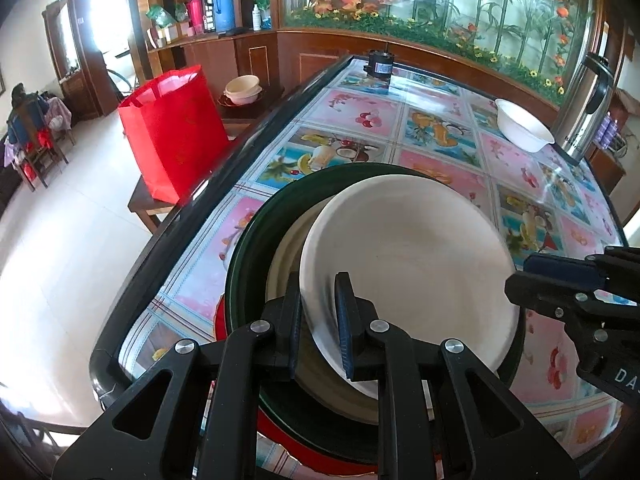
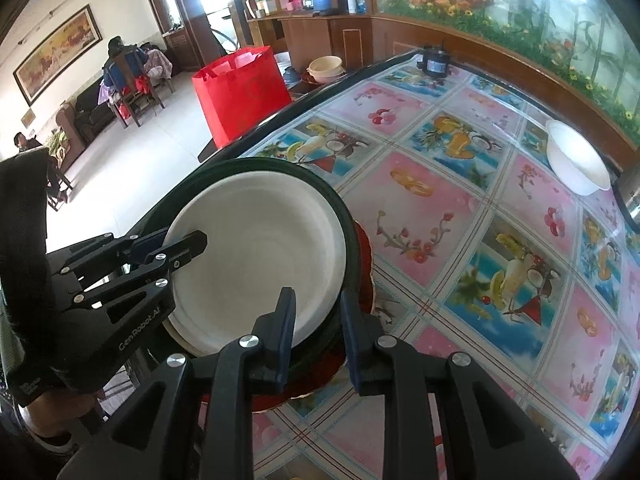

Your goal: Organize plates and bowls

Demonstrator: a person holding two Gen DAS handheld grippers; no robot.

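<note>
Two claws are on the stack at the near left corner of your bench (image 2: pixel 460 208). Your left claw (image 1: pixel 320 320) is clamped on the near-left rim of the white plate (image 1: pixel 412 256), which rides tilted: in the left wrist view the gripped edge is lifted off the cream plate (image 1: pixel 286 264) under it, and the far right edge dips toward the dark green dish (image 1: pixel 248 256) that holds both. Being round, the white plate has no long axis; its hollow faces up and slightly away from you. Your right claw (image 2: pixel 316 320) is closed on the stack's right edge, one pad inside on the white plate's rim, the other outside the green dish's wall. A red plate (image 2: pixel 364 264) lies flat at the bottom, showing only as a sliver at the right and near sides. Well apart, a white bowl (image 2: pixel 576 160) sits upright at the far right of the bench, near a steel flask (image 1: pixel 584 112).
</note>
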